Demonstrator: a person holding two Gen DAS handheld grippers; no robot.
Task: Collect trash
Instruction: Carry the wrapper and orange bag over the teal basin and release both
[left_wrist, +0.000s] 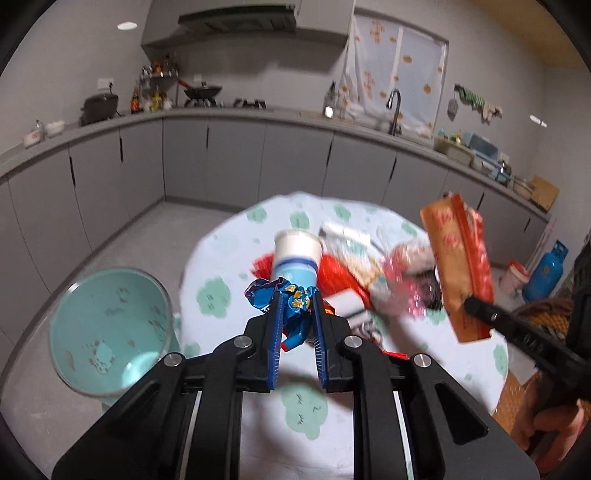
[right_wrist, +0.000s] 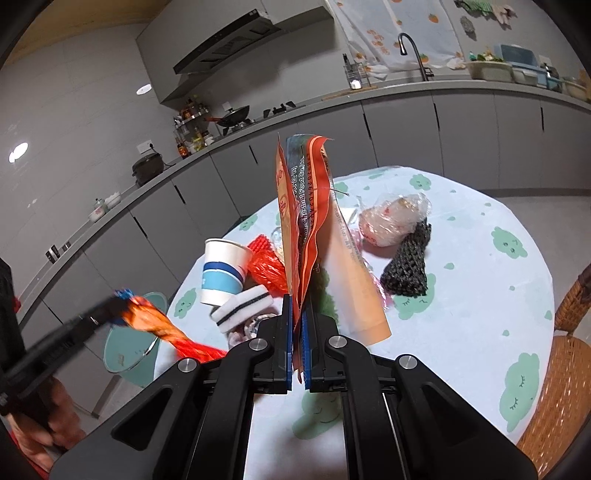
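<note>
Kitchen table (right_wrist: 461, 332), mid-cleanup: my L gripper (left_wrist: 295, 299) is clamped on a crumpled blue foil wrapper (left_wrist: 291, 306), lifted clear w/ the teal bin (left_wrist: 107, 328) just beside; R gripper (right_wrist: 298, 306) pinches an orange chestnut pouch (right_wrist: 306, 221) upright, so neither snags the paper cup (right_wrist: 223, 271) etc. on the cloth.

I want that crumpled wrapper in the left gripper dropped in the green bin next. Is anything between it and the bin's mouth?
Nothing visible. The left gripper holds the wrapper clear above the table; the bin stands open-mouthed off the table's edge, with only open space between. The paper cup stands farther back on the table, not on that line.
</note>
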